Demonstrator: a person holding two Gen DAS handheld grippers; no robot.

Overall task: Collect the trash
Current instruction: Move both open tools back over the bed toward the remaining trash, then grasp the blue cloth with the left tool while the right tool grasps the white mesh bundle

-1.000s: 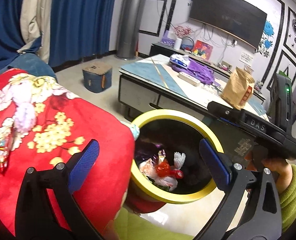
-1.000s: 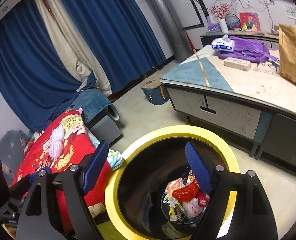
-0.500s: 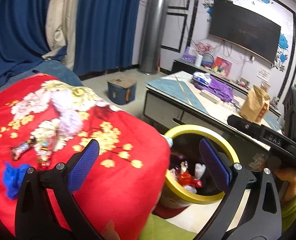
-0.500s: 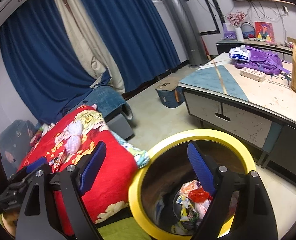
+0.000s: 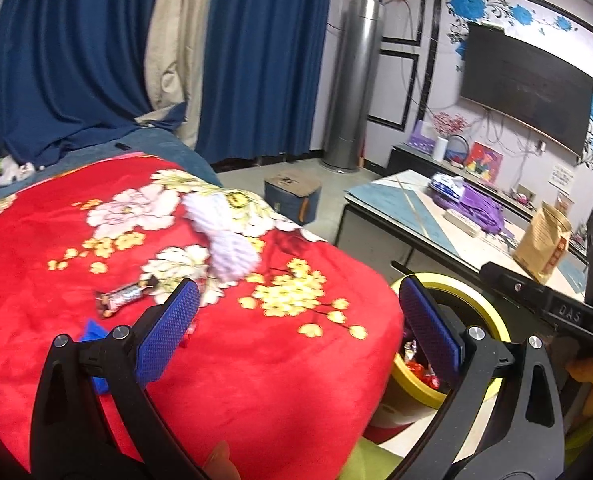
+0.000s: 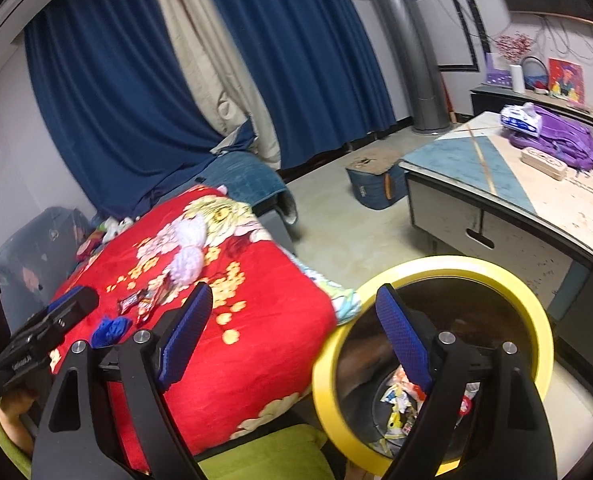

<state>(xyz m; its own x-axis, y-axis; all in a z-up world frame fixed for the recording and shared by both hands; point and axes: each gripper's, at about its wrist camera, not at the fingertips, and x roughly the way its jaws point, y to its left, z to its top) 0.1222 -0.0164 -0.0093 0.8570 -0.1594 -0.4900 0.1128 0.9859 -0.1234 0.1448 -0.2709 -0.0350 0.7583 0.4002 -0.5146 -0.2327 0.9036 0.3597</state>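
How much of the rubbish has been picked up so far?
Some is done: wrappers already lie in the yellow-rimmed bin. Nothing is in hand; the left tool and right tool are both open and empty. Still left on the red blanket: a candy wrapper, a red wrapper, a blue crumpled scrap and two white foam nets.

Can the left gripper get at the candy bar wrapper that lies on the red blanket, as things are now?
Probably yes. The left gripper is open and empty, and the candy bar wrapper lies flat on the red blanket, with nothing over it. Only the blue scrap lies nearby, to one side.
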